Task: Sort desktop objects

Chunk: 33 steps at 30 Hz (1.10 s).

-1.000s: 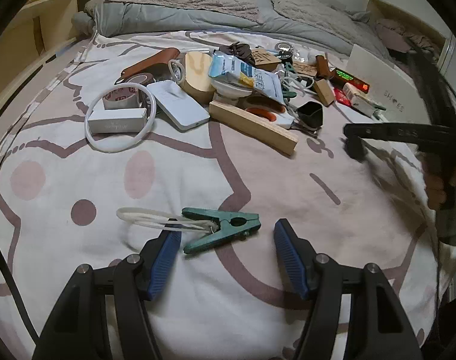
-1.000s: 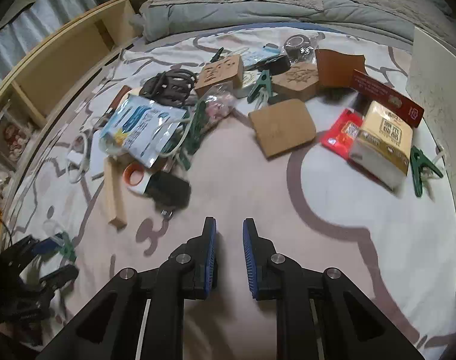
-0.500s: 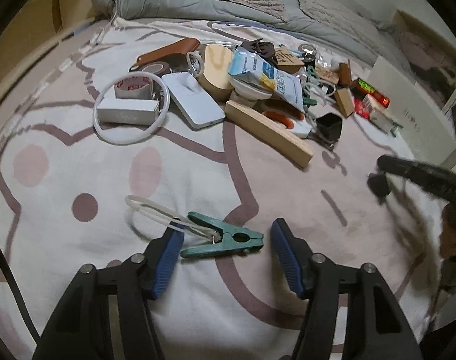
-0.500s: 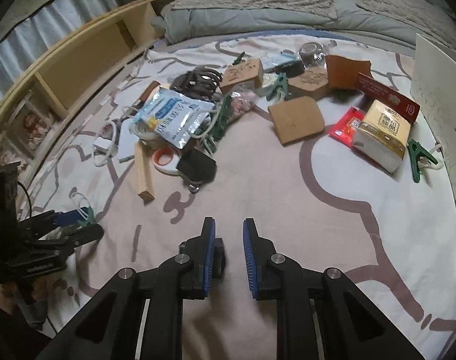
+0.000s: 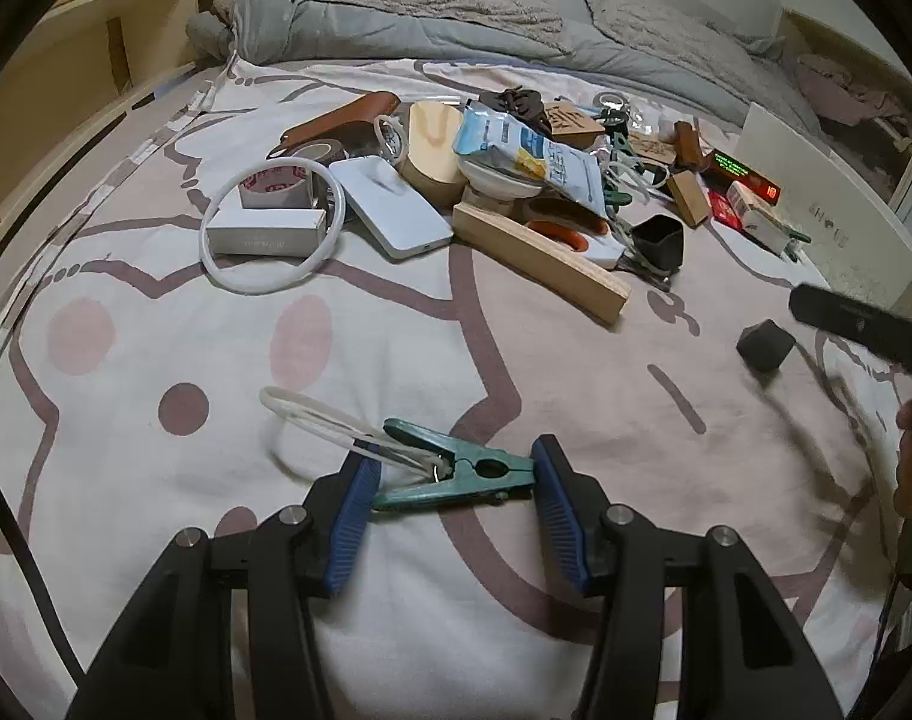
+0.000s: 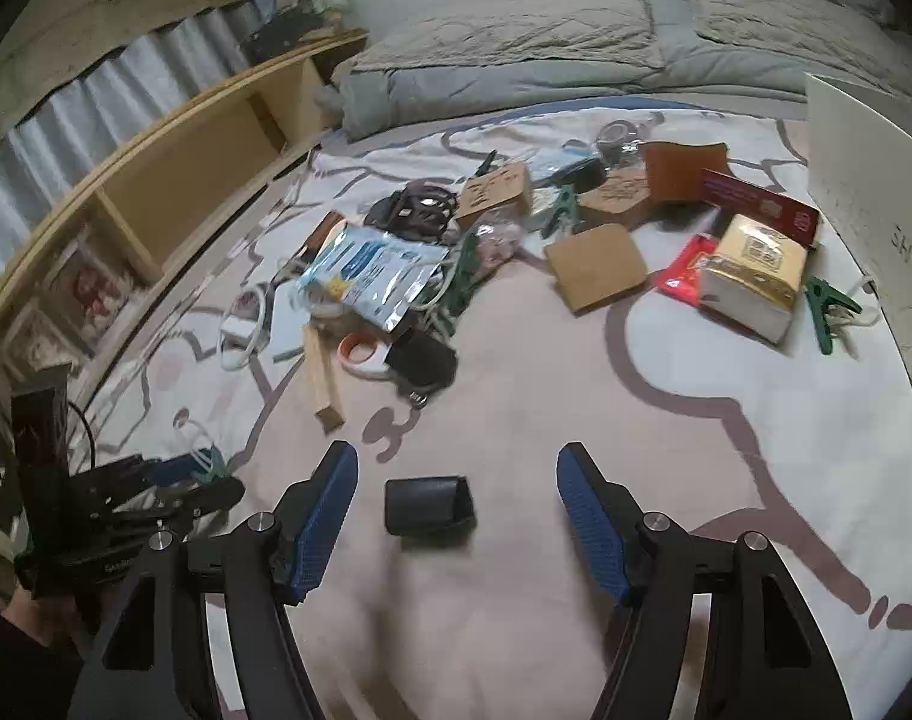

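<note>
Your left gripper (image 5: 450, 516) is spread around the green clothespin (image 5: 456, 474), which lies on the bedsheet (image 5: 156, 480), long axis crosswise between the pads, its jaws pointing left. Your right gripper (image 6: 456, 516) is spread around a small black box (image 6: 429, 505).

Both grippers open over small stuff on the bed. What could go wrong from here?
1. The left gripper straddles the green clip, whose jaws hold a white loop; lifting may drag the loop along.
2. The clip lies lengthwise between the pads, so closing may pivot it or let it slip out.
3. The black box sits off-centre in the right gripper, nearer its left pad; closing may shove it across the soft blanket.
</note>
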Tool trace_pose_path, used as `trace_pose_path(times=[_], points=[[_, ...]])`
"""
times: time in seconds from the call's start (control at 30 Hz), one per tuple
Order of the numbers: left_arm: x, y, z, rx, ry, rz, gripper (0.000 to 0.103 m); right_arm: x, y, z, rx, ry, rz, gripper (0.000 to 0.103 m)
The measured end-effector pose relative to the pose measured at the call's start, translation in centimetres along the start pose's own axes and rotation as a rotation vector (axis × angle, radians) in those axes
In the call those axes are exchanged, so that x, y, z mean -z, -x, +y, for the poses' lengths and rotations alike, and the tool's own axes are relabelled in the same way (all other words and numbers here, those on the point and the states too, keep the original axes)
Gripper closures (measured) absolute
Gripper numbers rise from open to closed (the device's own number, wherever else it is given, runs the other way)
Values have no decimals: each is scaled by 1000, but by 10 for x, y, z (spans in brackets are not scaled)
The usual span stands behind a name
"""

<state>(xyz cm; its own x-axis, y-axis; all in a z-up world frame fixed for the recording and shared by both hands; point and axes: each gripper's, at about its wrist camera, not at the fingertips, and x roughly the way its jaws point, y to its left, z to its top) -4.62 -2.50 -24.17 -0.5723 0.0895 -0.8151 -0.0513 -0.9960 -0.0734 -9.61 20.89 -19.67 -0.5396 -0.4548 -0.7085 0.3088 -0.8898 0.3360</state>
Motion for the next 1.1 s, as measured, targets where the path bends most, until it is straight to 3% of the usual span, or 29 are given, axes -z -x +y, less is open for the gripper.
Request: trace_pose_path(times=[0.13,0.23,0.3,0.43,0.7,0.9,1.1], points=[[3,0,-1,-4,-5,-25,51,8,-9,11,4,40,36,35],[3,-1,2,7,10,-25,51,12,-14,17,28,66,38,50],[4,0,2,9,12,-28,51,12,-17,16,43,63,45,52],[4,1,1,8,14,-35,51,13,-21,13,70,63,57,68],[5,6,4,14,36,-51,51,14,-17,18,78,90,37,69],[1,14,11,62,96,-59,51,9,-10,18,76,87,25,69],[-8,26,2,61,70,-103,51,4,-2,22,53,84,13,69]])
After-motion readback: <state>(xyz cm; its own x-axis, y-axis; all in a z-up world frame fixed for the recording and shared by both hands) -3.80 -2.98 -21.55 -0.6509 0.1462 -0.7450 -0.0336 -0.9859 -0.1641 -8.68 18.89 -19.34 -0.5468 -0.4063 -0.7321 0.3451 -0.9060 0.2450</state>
